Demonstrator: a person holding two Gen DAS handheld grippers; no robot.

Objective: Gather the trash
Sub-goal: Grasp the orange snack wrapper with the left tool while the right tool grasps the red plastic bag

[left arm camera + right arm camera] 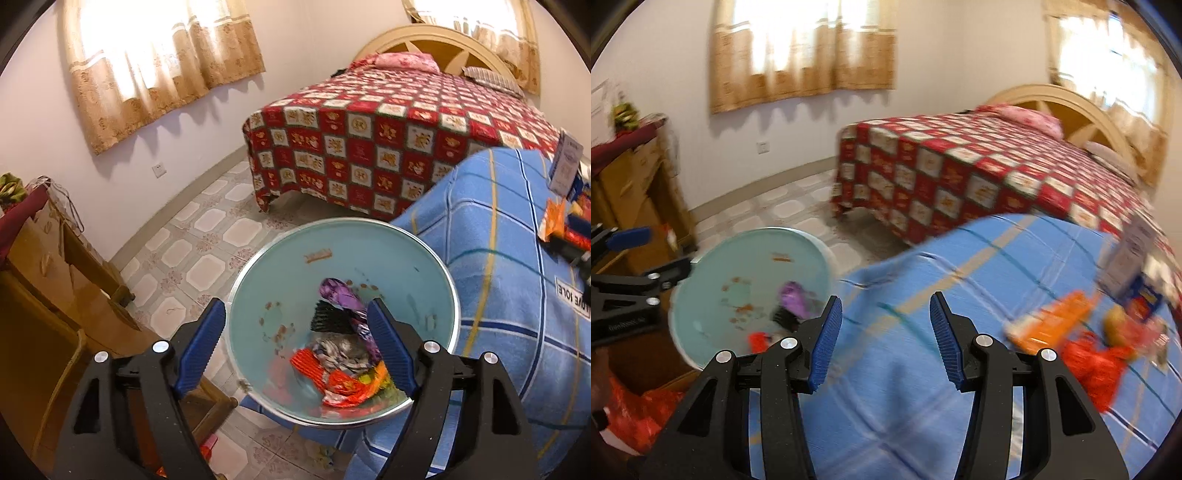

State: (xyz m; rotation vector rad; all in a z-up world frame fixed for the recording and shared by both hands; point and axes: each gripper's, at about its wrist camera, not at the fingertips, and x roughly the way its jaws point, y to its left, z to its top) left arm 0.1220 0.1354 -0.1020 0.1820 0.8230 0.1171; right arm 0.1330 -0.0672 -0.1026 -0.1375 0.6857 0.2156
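Pale-blue plastic sits furthest left: the bin [343,321], its mouth tipped up toward the room, standing beside the blue-checked table [923,332]. Crumpled wrappers [343,354] already lie heaped at its bottom. The left gripper [297,345] straddles the bin's near rim, one finger outside the wall and one inside, spread wide; whether the pads actually press the rim I cannot tell from either view.

Moving right, the right gripper [886,336] hangs over the bare cloth with its fingers wide apart and nothing between them. It is plainly the nearer one to what is left on the table.

Further right again lies the remaining trash: an orange packet [1049,321] flat on the cloth, ahead and to the right of the fingers, its long axis seeming to run from near-left up toward far-right. Just beyond it sit a red crumpled bag [1097,365] and a yellowish lump [1115,321], blurred. A white box [1130,251] stands upright behind them.

By my judgement the next reach goes rightward, with the fingers turned across the packet's short side, and the bin waits well to the left for the drop.
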